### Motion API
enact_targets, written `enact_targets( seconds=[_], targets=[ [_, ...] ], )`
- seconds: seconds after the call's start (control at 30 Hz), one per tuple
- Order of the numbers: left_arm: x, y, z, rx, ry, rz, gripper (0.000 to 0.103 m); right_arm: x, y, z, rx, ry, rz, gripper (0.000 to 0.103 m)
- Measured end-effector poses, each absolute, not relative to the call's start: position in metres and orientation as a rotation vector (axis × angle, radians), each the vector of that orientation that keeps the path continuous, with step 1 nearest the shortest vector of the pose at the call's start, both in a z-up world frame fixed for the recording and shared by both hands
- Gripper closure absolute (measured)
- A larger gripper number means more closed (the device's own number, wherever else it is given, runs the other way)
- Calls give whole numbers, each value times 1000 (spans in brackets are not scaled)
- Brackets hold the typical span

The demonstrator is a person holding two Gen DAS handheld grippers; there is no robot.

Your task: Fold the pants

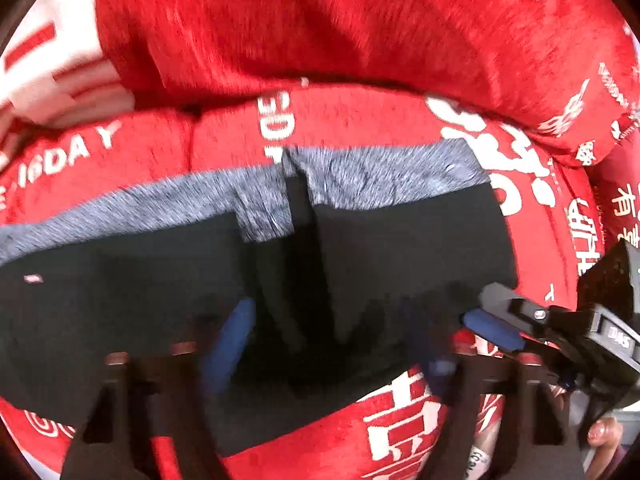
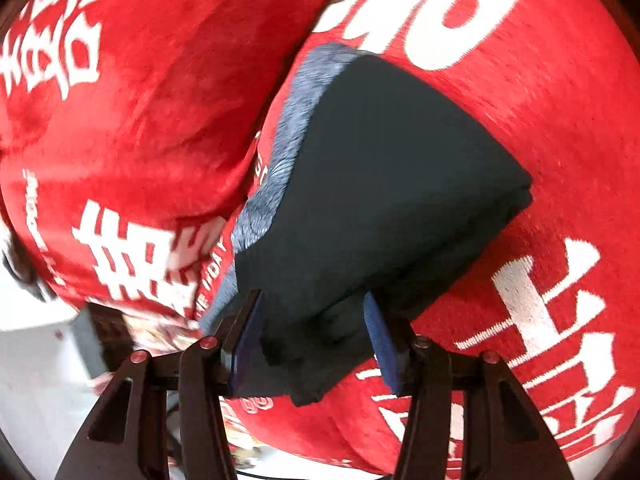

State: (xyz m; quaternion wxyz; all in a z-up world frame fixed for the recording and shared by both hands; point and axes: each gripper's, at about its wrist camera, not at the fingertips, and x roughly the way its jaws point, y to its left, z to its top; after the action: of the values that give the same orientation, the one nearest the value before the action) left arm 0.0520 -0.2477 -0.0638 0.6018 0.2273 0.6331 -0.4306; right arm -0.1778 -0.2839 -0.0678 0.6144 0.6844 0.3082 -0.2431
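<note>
Black pants (image 1: 380,248) with a grey fleece lining (image 1: 360,176) lie folded on a red blanket with white lettering (image 1: 340,116). In the left wrist view my left gripper (image 1: 336,340) is open, its blurred blue pads spread over the near edge of the pants. My right gripper (image 1: 492,328) shows at the right, at the pants' right corner. In the right wrist view the pants (image 2: 392,184) form a thick folded stack, and my right gripper (image 2: 316,344) is open with its blue pads on either side of the stack's near corner.
A red cushion or sofa back (image 1: 320,24) rises behind the pants. The red blanket (image 2: 520,100) covers the whole seat. A white floor (image 2: 36,360) shows at lower left in the right wrist view.
</note>
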Motion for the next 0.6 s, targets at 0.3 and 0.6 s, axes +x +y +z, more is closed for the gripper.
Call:
enact_targets(
  seconds=[0.3, 0.6],
  targets=[
    [39, -249, -74, 493, 1507, -1044, 66, -176, -300, -91, 1641, 698, -576, 97],
    [33, -214, -73, 576, 1420, -967, 66, -171, -274, -75, 1489, 847, -546, 98]
  ],
)
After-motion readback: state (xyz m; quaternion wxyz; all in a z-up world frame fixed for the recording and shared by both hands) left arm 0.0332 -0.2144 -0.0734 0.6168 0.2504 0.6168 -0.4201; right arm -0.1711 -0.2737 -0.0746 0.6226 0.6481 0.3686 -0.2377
